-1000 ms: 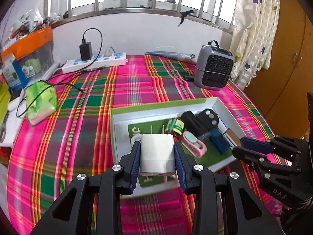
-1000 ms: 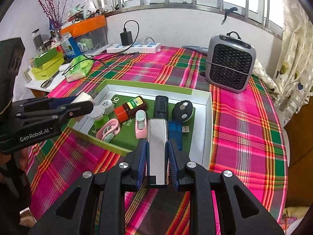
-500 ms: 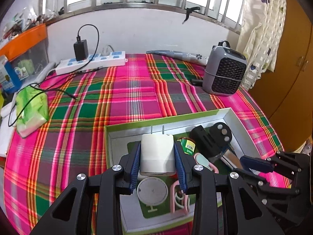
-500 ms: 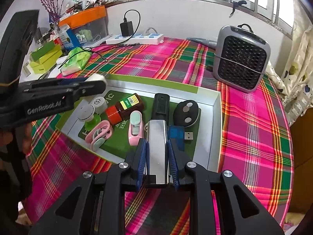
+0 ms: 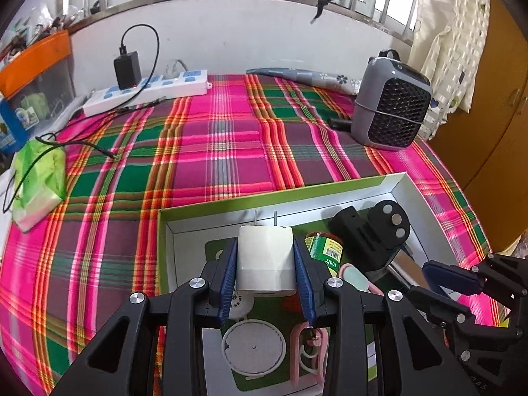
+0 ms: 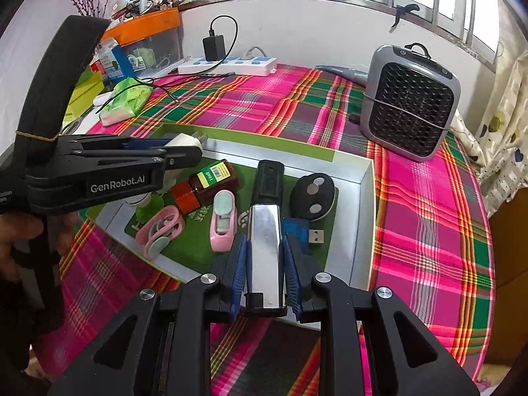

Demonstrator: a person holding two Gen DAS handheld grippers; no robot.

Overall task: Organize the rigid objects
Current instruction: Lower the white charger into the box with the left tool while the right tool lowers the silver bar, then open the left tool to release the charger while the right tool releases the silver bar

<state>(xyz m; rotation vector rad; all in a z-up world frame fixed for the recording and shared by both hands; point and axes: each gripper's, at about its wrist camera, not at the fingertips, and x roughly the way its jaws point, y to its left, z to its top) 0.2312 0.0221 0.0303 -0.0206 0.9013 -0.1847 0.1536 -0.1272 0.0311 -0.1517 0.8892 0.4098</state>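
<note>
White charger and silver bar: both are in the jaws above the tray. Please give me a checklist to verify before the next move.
1. Left gripper clamps the white charger squarely: ok.
2. Right gripper clamps the silver bar: ok.
3. Charger is over the tray: ok.
4. Free spot under the charger: not ok, the round white disc lies there.
5. Free spot for the bar: cannot tell, the black remote and blue USB stick are close.
6. Grippers apart: ok.

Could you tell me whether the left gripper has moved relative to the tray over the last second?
Yes. The left gripper with the charger advanced over the tray, toward its far wall.
</note>
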